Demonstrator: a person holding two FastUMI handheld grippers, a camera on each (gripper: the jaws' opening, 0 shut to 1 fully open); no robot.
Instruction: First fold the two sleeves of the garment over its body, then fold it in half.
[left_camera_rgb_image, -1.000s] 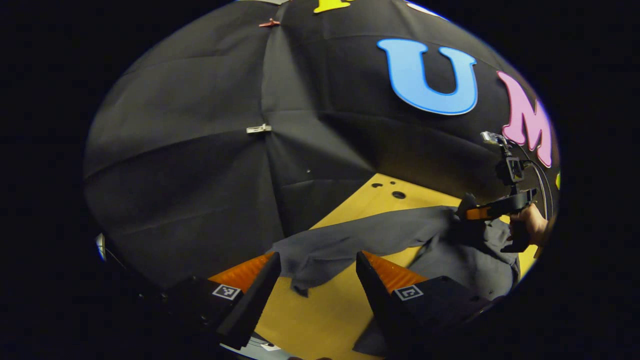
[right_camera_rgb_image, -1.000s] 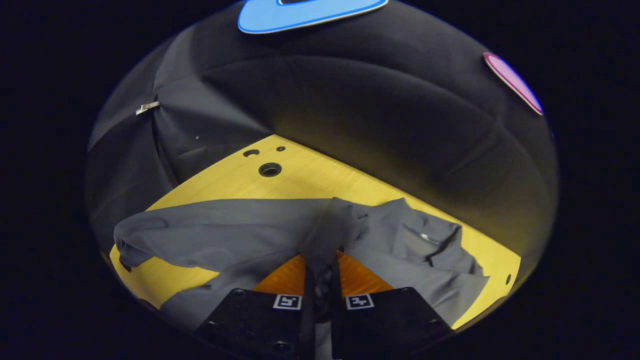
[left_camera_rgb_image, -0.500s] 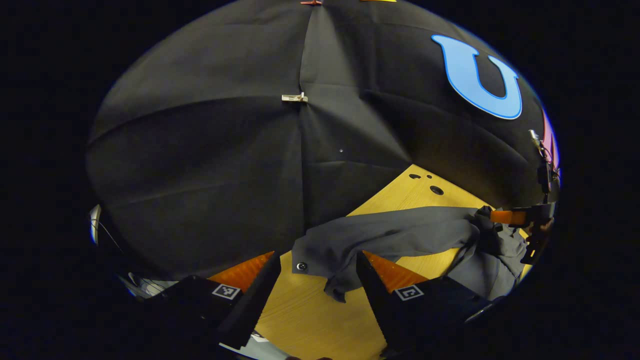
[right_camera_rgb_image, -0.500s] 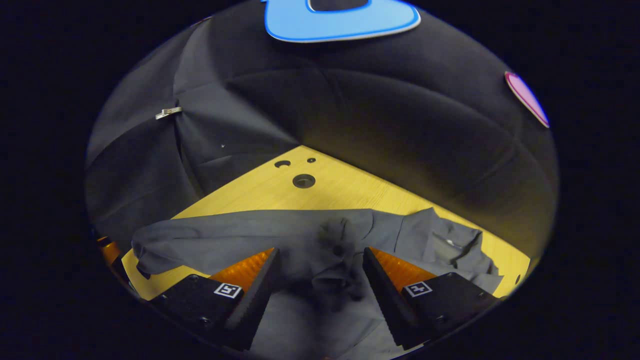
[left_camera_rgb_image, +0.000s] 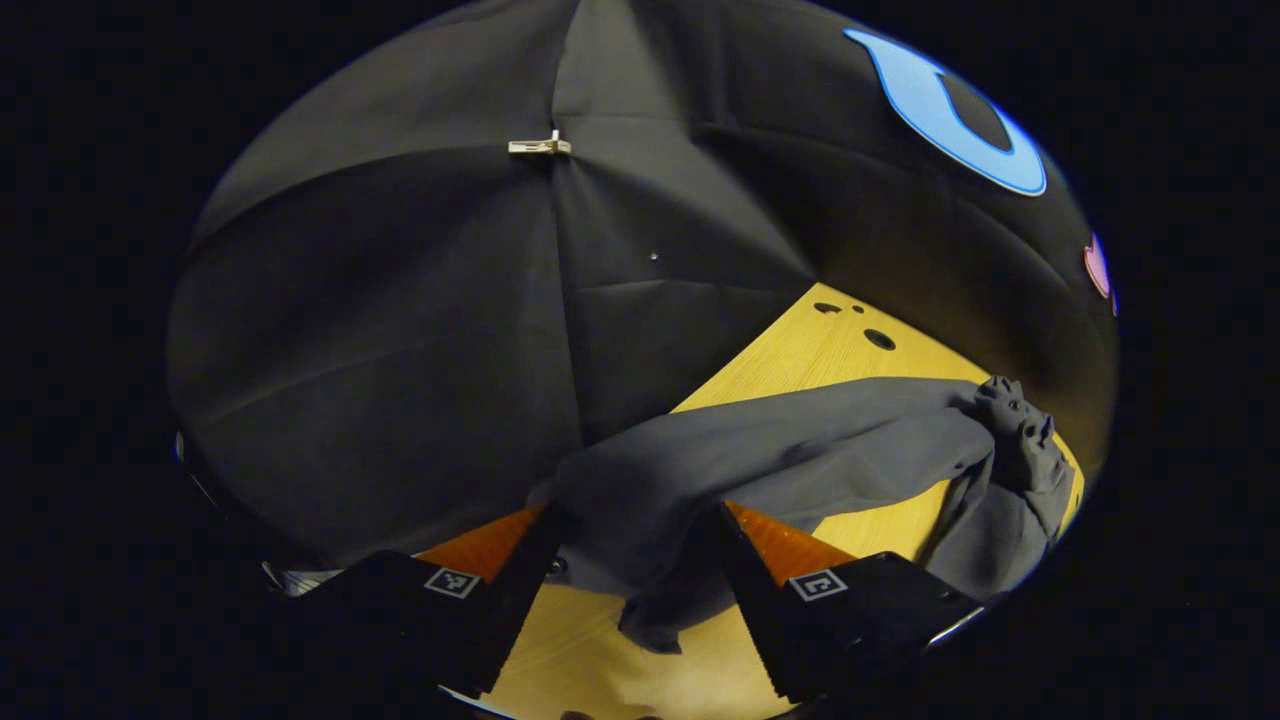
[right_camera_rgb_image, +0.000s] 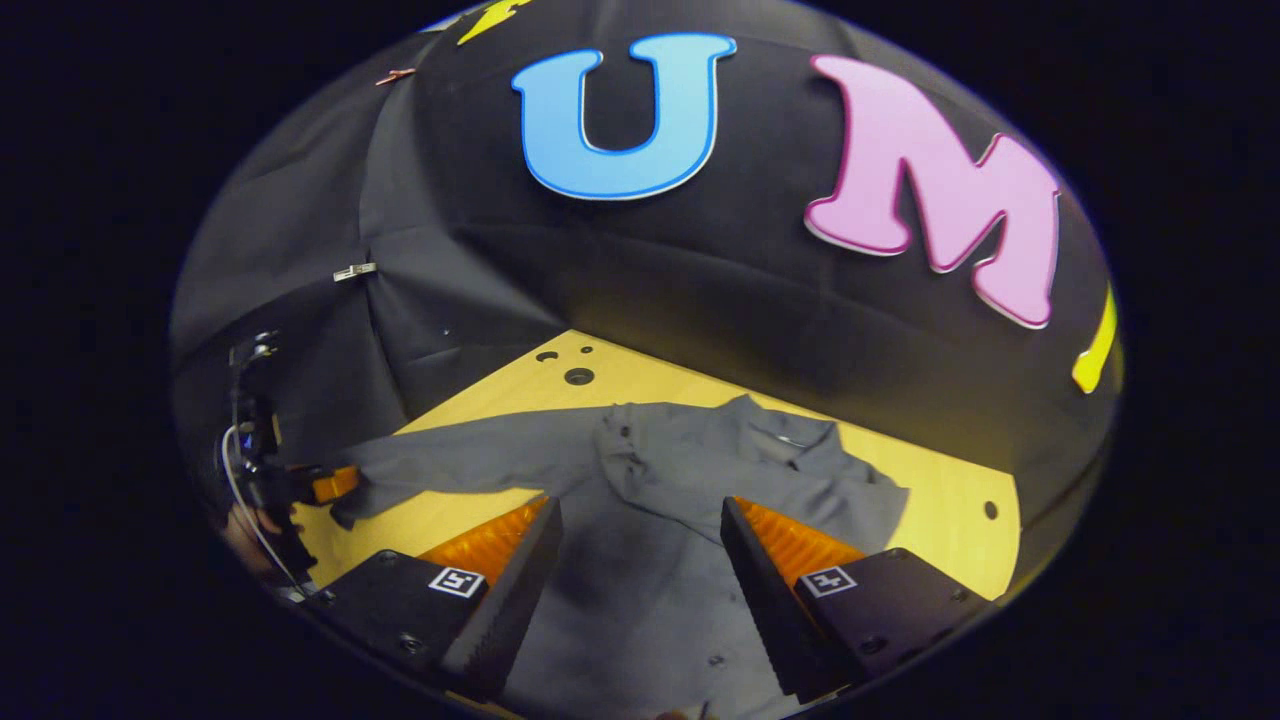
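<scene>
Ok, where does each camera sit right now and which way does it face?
Left gripper view: rides the left gripper, low over the table, facing the booth corner; own fingers open around the end of the sleeve.
Right gripper view: rides the right gripper, raised, facing the back wall; own fingers open above the garment; left gripper and a hand far off.
Shared: garment, sleeve, table.

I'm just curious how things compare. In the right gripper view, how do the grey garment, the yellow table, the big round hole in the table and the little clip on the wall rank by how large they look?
1. Yellow table
2. Grey garment, close to the table; it hides part of it
3. Round hole
4. Clip; similar to the hole, so unsure
</scene>
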